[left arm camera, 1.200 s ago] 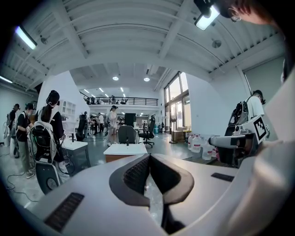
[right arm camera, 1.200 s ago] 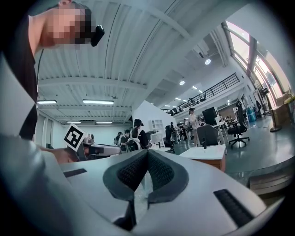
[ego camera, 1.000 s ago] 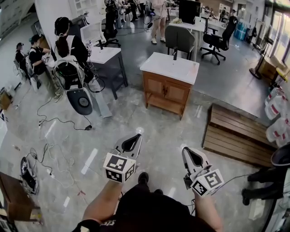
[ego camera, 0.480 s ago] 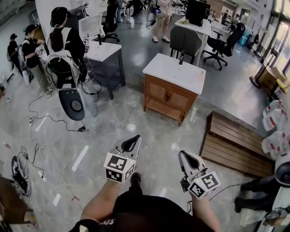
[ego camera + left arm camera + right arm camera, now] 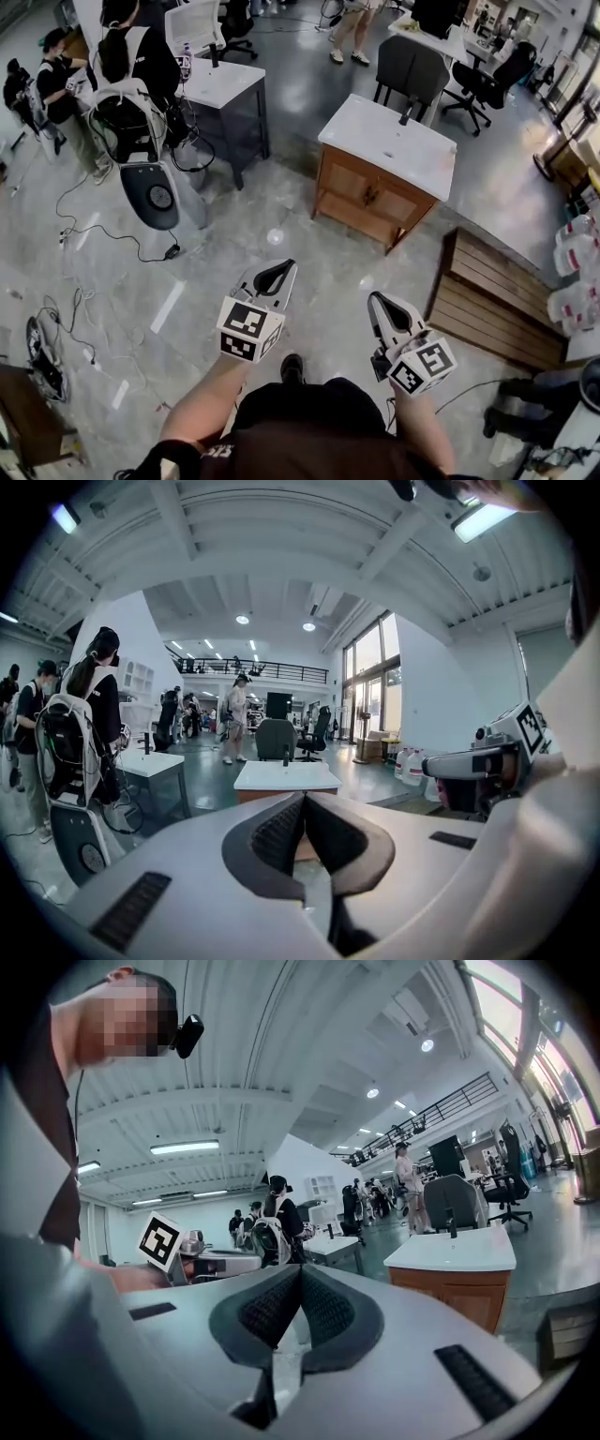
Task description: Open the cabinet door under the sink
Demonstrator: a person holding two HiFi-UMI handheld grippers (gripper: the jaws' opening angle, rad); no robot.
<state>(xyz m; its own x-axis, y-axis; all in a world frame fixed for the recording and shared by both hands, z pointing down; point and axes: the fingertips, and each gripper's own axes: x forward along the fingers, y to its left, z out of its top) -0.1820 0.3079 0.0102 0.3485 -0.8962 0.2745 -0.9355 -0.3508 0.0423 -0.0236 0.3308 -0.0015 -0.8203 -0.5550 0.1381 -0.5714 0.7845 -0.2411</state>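
My left gripper has its jaws pressed together on nothing, and my right gripper is the same, its ribbed dark pads meeting at the tips with only air between them. Both point ahead and slightly down towards the sink cabinet, which stands well ahead of them across open floor, a little right of the right gripper's line. I judge the step in hand to be the approach: get close enough to reach the doors, spread one pair of jaws before arriving, come in low and level so the tips meet a pull squarely, then draw along the door's swing, not straight back. The cabinet is warm brown wood with two panelled doors side by side and dark pulls at the middle seam, too small to tell their shape. A smooth white rectangular top caps it, with a slim dark faucet at its far edge. The floor is glossy grey
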